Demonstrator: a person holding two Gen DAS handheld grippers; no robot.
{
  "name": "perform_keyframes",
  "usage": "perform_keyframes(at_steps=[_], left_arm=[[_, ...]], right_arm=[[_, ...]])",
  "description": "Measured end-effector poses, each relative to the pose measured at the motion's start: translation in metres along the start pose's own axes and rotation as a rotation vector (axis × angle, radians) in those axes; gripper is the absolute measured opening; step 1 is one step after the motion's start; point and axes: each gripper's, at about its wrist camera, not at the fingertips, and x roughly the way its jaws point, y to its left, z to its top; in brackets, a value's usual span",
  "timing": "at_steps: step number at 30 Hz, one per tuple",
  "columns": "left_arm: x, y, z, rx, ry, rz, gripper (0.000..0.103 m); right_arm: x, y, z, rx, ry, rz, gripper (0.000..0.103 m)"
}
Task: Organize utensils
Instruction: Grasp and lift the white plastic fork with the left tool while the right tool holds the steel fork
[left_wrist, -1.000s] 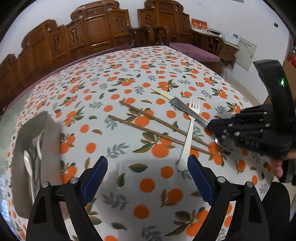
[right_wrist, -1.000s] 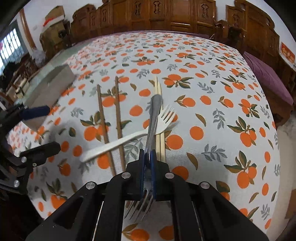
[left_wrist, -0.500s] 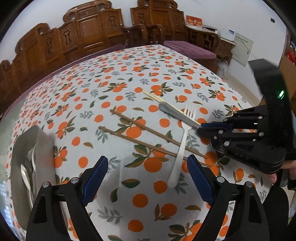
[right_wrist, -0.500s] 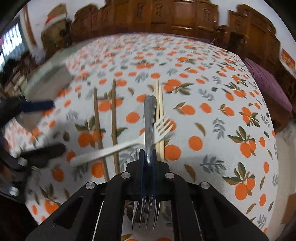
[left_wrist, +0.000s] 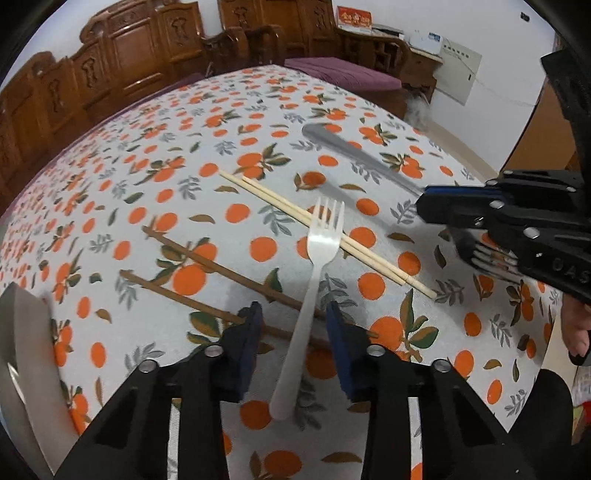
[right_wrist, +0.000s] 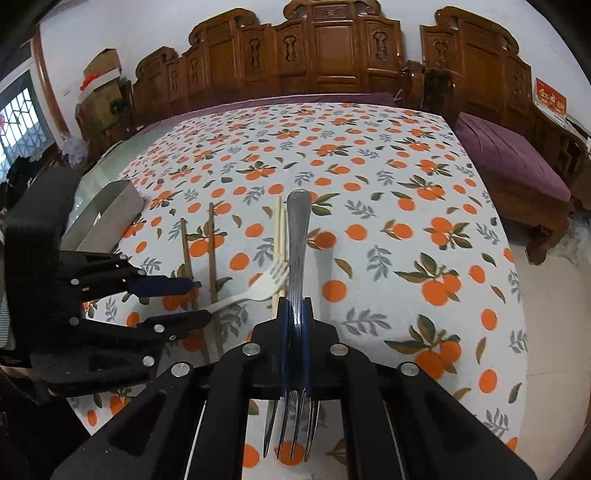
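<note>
A white plastic fork (left_wrist: 317, 266) lies across a dark brown chopstick pair (left_wrist: 207, 266) and beside a pale bamboo pair (left_wrist: 314, 221) on the orange-print tablecloth. My left gripper (left_wrist: 293, 332) straddles the fork's handle. Its jaws are closing, with a gap still visible on each side of the handle. My right gripper (right_wrist: 295, 321) is shut on a metal fork (right_wrist: 297, 236), held above the table with the handle pointing forward and the tines back. The left wrist view shows the right gripper (left_wrist: 424, 201) at right, holding the metal fork (left_wrist: 354, 151) in the air.
A steel tray (left_wrist: 22, 332) holding spoons sits at the table's left edge, also in the right wrist view as the steel tray (right_wrist: 107, 214). Carved wooden chairs ring the far side. A purple-cushioned bench (right_wrist: 509, 162) stands to the right. A hand (left_wrist: 576, 328) shows at right.
My left gripper moved forward and down over the white fork's handle and its jaws narrowed. My right gripper rose, lifting the metal fork off the table and off the white fork.
</note>
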Motion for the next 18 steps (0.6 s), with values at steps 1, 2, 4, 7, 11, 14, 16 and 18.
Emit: perform_keyframes(at_steps=[1,2,4,7,11,14,16,18], left_arm=[[0.002,-0.001,0.000,0.002,0.007,-0.002,0.032],[0.005,-0.002,0.000,0.008,0.015,0.003,0.032],[0.006,-0.005,0.001,0.023,0.013,0.019,0.032],[0.008,-0.004,0.005,0.013,0.029,0.011,0.026],[0.007,-0.006,0.005,0.032,0.060,0.025,0.013],[0.010,-0.005,0.003,0.045,0.086,0.010,0.012],[0.012,-0.003,0.004,0.038,0.090,0.006,0.012],[0.013,-0.003,0.005,0.035,0.095,0.002,0.008]], right_arm=[[-0.001,-0.001,-0.001,0.003,0.000,-0.001,0.008],[-0.002,-0.002,-0.002,0.005,0.000,-0.003,0.008],[-0.005,-0.002,-0.003,0.007,-0.001,-0.005,0.008],[-0.008,-0.001,-0.003,0.002,-0.001,-0.011,0.008],[-0.011,0.004,-0.004,-0.008,0.004,-0.011,0.008],[-0.013,0.007,-0.004,-0.008,0.003,-0.009,0.008],[-0.013,0.008,-0.005,-0.006,0.003,-0.008,0.008],[-0.013,0.009,-0.005,-0.005,0.006,-0.007,0.008]])
